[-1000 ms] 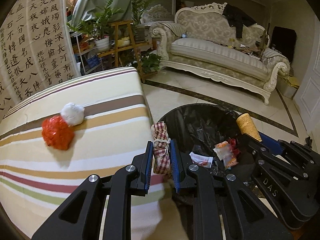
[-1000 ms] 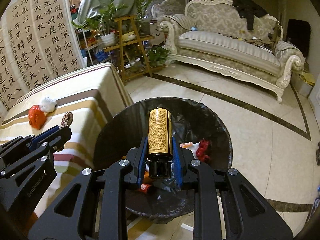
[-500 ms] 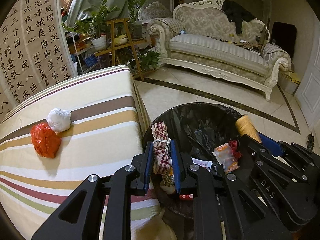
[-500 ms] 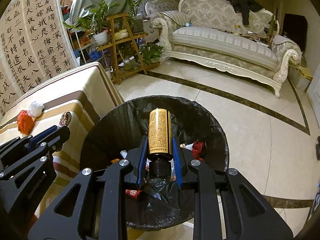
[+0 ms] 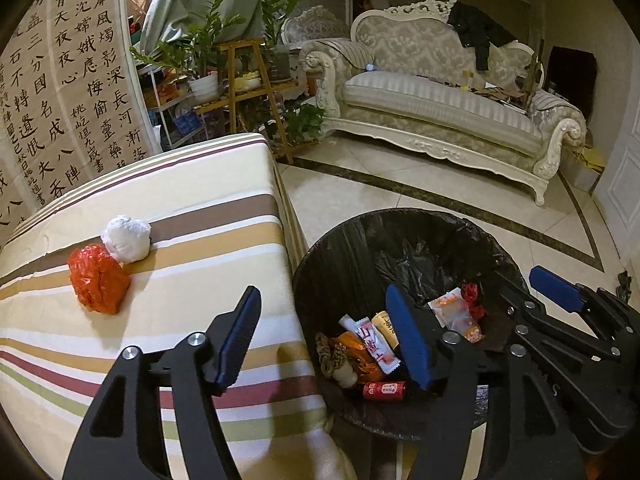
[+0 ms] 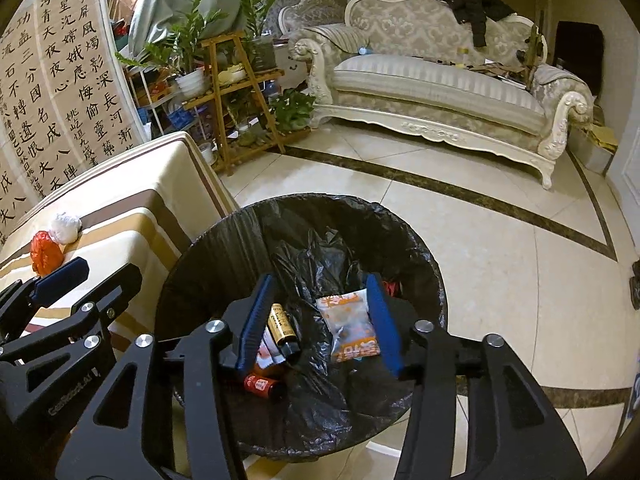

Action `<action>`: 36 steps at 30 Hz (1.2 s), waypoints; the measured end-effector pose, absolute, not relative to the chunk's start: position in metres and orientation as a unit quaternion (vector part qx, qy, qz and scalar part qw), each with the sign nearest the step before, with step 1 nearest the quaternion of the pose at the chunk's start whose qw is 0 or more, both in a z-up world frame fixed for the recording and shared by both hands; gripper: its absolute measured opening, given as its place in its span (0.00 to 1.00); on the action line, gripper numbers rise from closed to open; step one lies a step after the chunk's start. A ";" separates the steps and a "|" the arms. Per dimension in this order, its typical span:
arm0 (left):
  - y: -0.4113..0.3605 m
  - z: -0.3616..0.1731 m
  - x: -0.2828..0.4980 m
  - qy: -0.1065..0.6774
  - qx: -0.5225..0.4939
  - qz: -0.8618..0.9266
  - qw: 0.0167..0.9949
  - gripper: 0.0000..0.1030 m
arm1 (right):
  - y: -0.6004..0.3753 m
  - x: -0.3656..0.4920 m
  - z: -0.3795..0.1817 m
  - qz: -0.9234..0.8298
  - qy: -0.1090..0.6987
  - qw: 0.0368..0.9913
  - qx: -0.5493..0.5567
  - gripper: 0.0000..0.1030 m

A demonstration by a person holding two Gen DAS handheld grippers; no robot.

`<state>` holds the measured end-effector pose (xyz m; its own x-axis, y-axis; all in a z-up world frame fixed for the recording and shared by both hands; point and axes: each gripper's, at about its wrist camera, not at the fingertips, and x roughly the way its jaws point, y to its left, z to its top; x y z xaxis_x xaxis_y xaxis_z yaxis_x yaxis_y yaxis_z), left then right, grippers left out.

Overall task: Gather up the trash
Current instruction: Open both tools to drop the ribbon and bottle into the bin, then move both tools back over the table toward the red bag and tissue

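Note:
A round bin with a black liner (image 5: pixel 500 248) (image 6: pixel 224 236) stands on the floor beside the striped table (image 5: pixel 192 208). It holds several wrappers, a small red can (image 5: pixel 383 391) and a brown bottle (image 6: pixel 283 327). My left gripper (image 5: pixel 324 340) is open and empty over the bin's left rim. My right gripper (image 6: pixel 318 320) is open and empty above the bin. A red crumpled bag (image 5: pixel 98 279) and a white crumpled wad (image 5: pixel 126 238) lie touching on the table, left of the left gripper.
The table edge (image 5: pixel 296 264) meets the bin's left side. A cream sofa (image 5: pixel 440 104) stands at the back. A wooden plant stand (image 5: pixel 248 88) and a calligraphy screen (image 5: pixel 60 80) are at the back left. Tiled floor (image 6: pixel 500 264) lies right of the bin.
Both grippers have opened. The left let go of the checked cloth bundle and the right let go of the brown bottle; the bottle now lies in the bin.

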<state>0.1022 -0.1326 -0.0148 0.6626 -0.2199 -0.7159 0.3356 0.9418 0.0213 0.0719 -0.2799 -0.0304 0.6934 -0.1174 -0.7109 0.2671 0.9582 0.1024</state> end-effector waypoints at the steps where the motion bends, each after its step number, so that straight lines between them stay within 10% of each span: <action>1: -0.131 -0.014 0.102 0.382 0.074 -0.152 0.909 0.65 | -0.280 0.072 -0.030 -0.106 0.376 0.915 0.098 0.51; 36: 0.011 -0.024 0.159 0.410 0.029 -0.031 0.911 0.71 | -0.157 0.128 -0.008 0.016 0.386 0.920 0.059 0.66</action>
<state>0.1594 0.0110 -0.0243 0.6622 -0.0320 -0.7486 0.0800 0.9964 0.0282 0.1278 -0.1574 -0.0081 0.7009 0.0748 -0.7094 0.0160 0.9926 0.1204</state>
